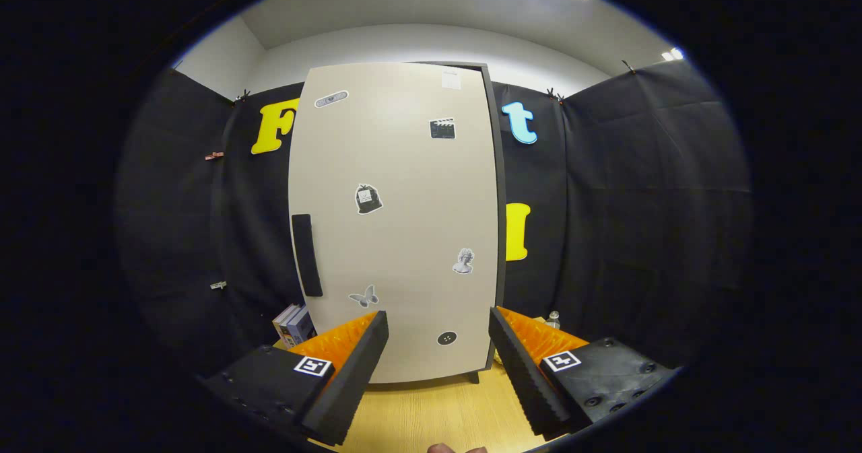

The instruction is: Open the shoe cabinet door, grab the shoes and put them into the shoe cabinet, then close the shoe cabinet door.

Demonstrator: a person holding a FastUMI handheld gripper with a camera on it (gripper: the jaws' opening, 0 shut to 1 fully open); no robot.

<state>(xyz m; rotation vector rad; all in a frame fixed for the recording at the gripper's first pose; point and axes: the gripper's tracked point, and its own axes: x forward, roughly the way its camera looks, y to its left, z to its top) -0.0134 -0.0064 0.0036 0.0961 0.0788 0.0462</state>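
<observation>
A tall beige shoe cabinet [397, 224] stands upright beyond my fingers, its door shut and dotted with small stickers. A dark vertical handle [306, 254] runs along the door's left edge. My gripper [438, 365] is open, fingers spread wide with nothing between them, pointing at the lower part of the door and apart from it. The cabinet rests on a light wooden surface [431, 412].
Several books [293, 325] stand beside the cabinet's lower left corner. A small clear bottle [552, 319] sits to the cabinet's lower right, behind my right finger. Black cloth walls close in on both sides. A fingertip [444, 448] shows at the near edge.
</observation>
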